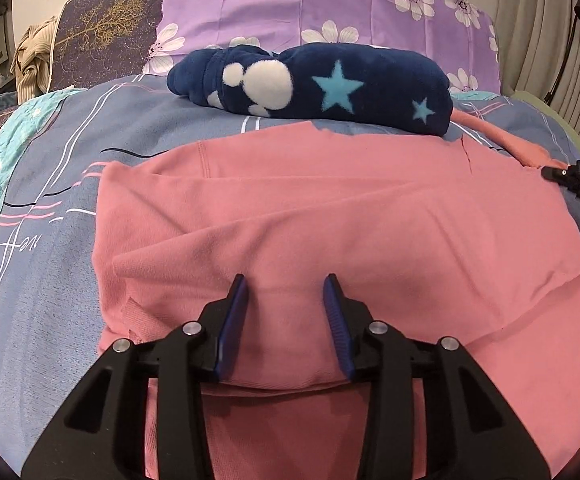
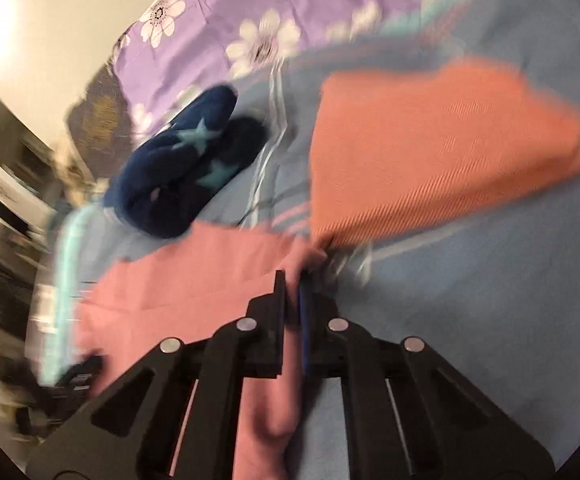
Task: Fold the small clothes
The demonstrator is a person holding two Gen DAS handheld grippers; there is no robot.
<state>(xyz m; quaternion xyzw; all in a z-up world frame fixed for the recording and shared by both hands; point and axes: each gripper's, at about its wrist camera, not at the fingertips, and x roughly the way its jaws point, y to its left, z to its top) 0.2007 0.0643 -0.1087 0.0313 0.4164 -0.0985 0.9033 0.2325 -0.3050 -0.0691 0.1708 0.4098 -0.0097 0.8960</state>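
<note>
Two grippers at work on your pink knit garment [image 1: 330, 216], spread mid-bed on the blue-grey patterned bedspread [image 1: 49, 200]. Left gripper [image 1: 285, 284] hovers jaws apart over its near hem. Right gripper [image 2: 293, 280] pinches a pink sleeve end — fold in progress, I judge. Next: carry sleeve inward, flat.

pink garment [image 1: 330, 216] spread flat on bedsheet, creased, one sleeve folded across the body, hem side near. navy fleece piece [image 1: 314, 84] with white dots and blue stars, folded into a bundle, lying just behind. orange ribbed piece [image 2: 442, 148], folded, lying apart on the sheet.
</note>
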